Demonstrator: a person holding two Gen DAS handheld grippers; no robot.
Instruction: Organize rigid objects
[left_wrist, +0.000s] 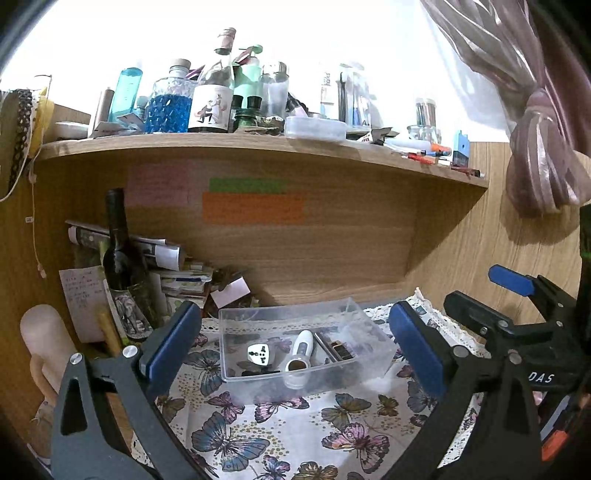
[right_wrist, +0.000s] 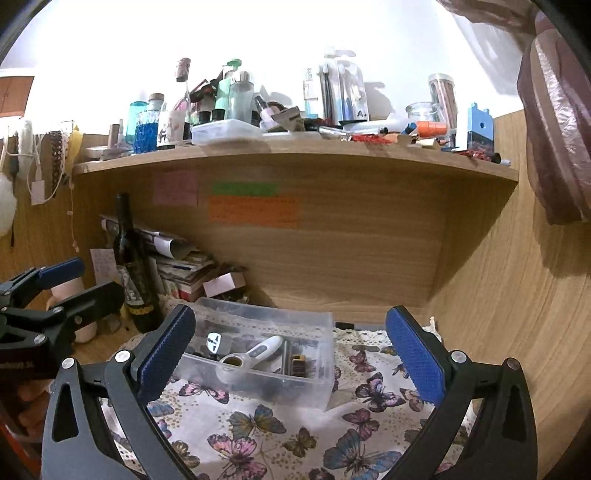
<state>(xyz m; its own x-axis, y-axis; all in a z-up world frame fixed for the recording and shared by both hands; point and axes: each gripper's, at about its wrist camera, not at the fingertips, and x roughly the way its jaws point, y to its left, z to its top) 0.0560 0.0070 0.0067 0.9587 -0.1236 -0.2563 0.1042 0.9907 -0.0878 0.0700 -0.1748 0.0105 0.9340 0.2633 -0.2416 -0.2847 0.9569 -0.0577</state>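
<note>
On the desk's butterfly cloth (left_wrist: 288, 424) sits a clear plastic box (left_wrist: 373, 360) holding a white thermometer (left_wrist: 300, 350) and plug adapter (left_wrist: 257, 353). Left tongs (left_wrist: 291, 349) and right tongs (right_wrist: 291, 352) stand spread wide, gripping nothing.

Blown-out glare above, dim shadowed alcove, fisheye-bent edges, slight softness.

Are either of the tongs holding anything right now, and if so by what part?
Nothing is held. The left tongs and the right tongs are both wide open, with the clear box sitting free on the butterfly cloth.
</note>
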